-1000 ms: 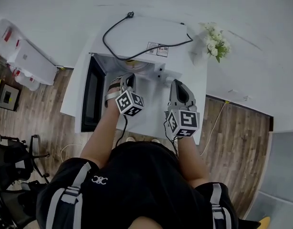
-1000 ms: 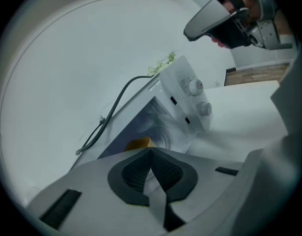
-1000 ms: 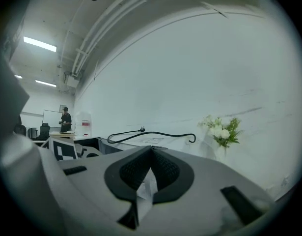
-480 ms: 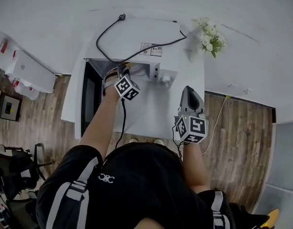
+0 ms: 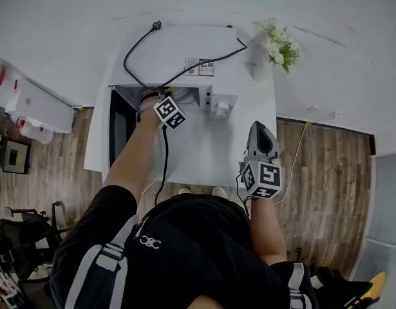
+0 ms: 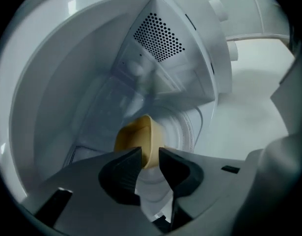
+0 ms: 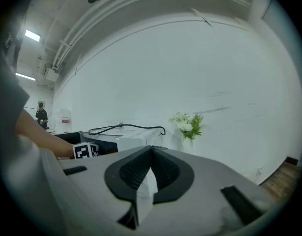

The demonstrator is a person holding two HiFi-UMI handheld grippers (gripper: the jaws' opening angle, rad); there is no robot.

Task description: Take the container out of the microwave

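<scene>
1. Left gripper (image 6: 150, 154): inside the microwave (image 6: 67, 82). Jaws have just been opening and now stand wide apart. Rim of the yellow container (image 6: 138, 139) sits in the gap, not clamped.
2. Container: on the turntable (image 6: 185, 127) inside the microwave.
3. Right gripper (image 7: 151, 150): out in front of the microwave, right side, jaws closed, empty.

Glossy white microwave (image 6: 67, 82) walls, matt yellow plastic-looking container (image 6: 141, 139), grained wood-plank floor (image 5: 326, 172), smooth white table (image 5: 204, 153)

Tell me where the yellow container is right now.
Left gripper view: the yellow container sits on the turntable inside the microwave, its edge in the gap of the left claw, whose jaws have just been opening.
</scene>
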